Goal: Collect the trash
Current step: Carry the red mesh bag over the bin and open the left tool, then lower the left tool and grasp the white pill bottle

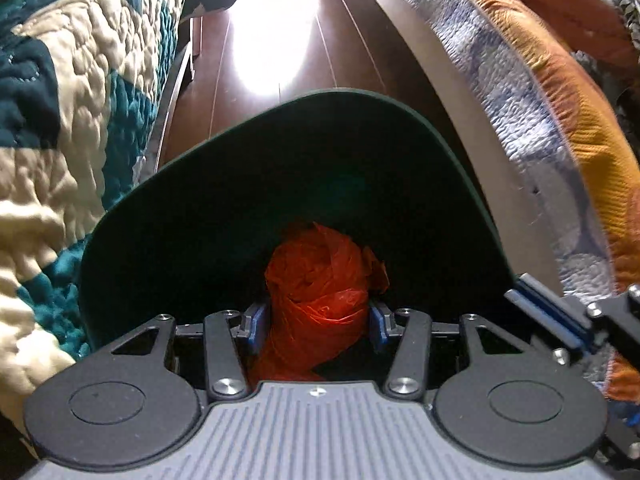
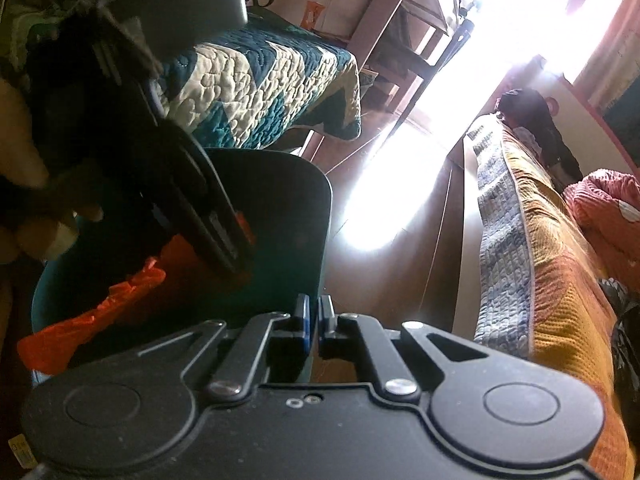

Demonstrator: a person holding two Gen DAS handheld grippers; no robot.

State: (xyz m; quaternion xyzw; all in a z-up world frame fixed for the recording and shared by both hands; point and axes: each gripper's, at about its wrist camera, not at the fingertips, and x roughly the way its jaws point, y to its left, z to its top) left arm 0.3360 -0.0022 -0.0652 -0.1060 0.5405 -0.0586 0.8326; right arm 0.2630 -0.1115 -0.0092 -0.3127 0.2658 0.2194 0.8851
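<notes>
Trash, a crumpled orange plastic bag (image 1: 320, 280), sits pinched between the blue pads of the left gripper (image 1: 318, 322), held over the mouth of a dark green bin (image 1: 248, 200) standing on the wooden floor (image 1: 344, 40) between two quilted beds.

From the right wrist, the right gripper (image 2: 314, 320) is closed on the bin's rim (image 2: 326, 216), while the left gripper points steeply down into the bin.

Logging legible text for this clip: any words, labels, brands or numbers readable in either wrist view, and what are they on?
No text can be read in either view.
Yellow sticker at the lower left edge of the right wrist view: printed marks, too small and blurred to read.
Orange patch on the pale box behind the teal quilted bed: too blurred to tell if it carries text.
</notes>
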